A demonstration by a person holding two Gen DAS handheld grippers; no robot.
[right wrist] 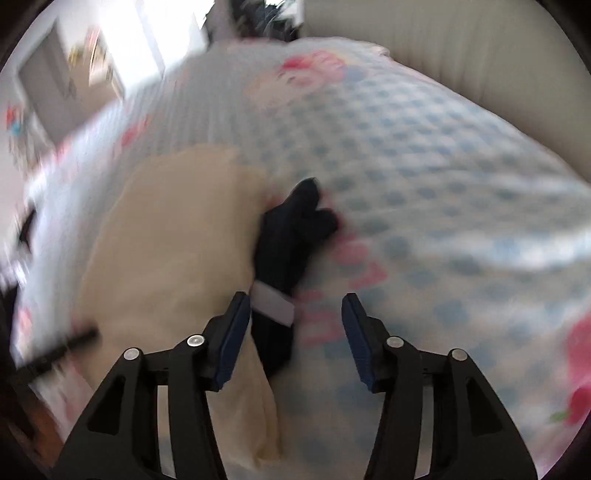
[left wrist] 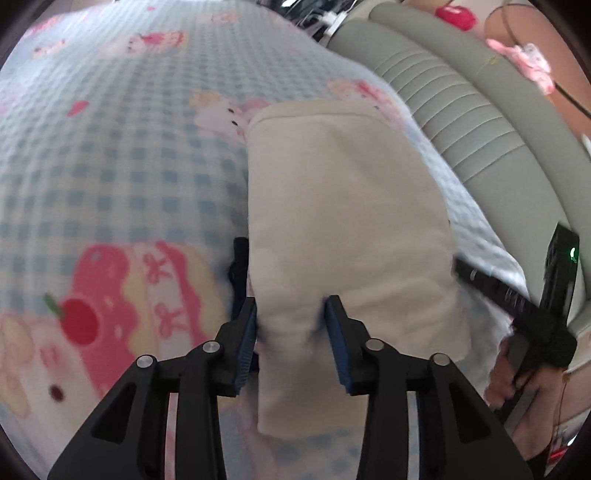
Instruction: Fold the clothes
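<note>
A folded cream garment (left wrist: 343,221) lies on a blue-checked cartoon bedsheet (left wrist: 110,155). My left gripper (left wrist: 291,332) has its jaws around the near end of the cream garment, which bunches between the blue pads. A dark garment (left wrist: 238,266) peeks out under its left edge. In the blurred right wrist view, the cream garment (right wrist: 166,251) lies left and the dark garment (right wrist: 288,236), with a white label, lies beside it. My right gripper (right wrist: 293,332) is open and empty just above the dark garment's near end. It also shows in the left wrist view (left wrist: 535,314), at the right.
A grey-green padded headboard or sofa (left wrist: 461,122) runs along the bed's right side. A red and pink soft items (left wrist: 454,14) sit at the top right. A bright window and furniture (right wrist: 92,55) show at the far left in the right wrist view.
</note>
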